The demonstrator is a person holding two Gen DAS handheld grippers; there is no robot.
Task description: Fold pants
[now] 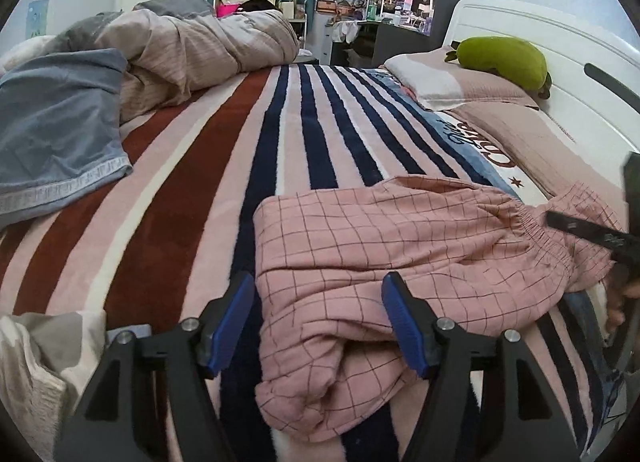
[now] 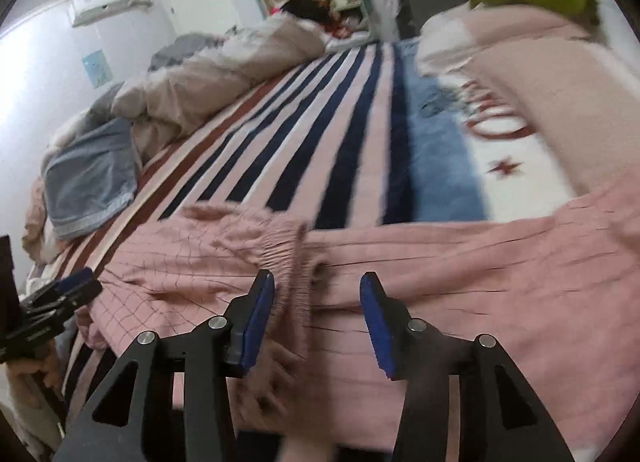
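Observation:
The pink checked pants [image 1: 380,238] lie crumpled on the striped bed blanket [image 1: 192,190], with the elastic waistband [image 1: 528,222] toward the right. My left gripper [image 1: 318,298] is open, its blue pads on either side of the bunched leg end, not closed on it. In the right wrist view, the pants [image 2: 460,274] spread across the near bed and my right gripper [image 2: 318,302] is open just over the waistband [image 2: 280,250]. The right gripper's finger shows at the far right of the left wrist view [image 1: 588,232]. The left gripper shows at the left edge of the right wrist view [image 2: 60,294].
A folded grey-blue garment [image 1: 56,134] lies at the left. A rumpled beige duvet [image 1: 192,54] is piled at the far side. Pillows [image 1: 460,82] and a green plush [image 1: 500,58] sit by the white headboard [image 1: 560,50]. Shelves and clutter stand beyond the bed.

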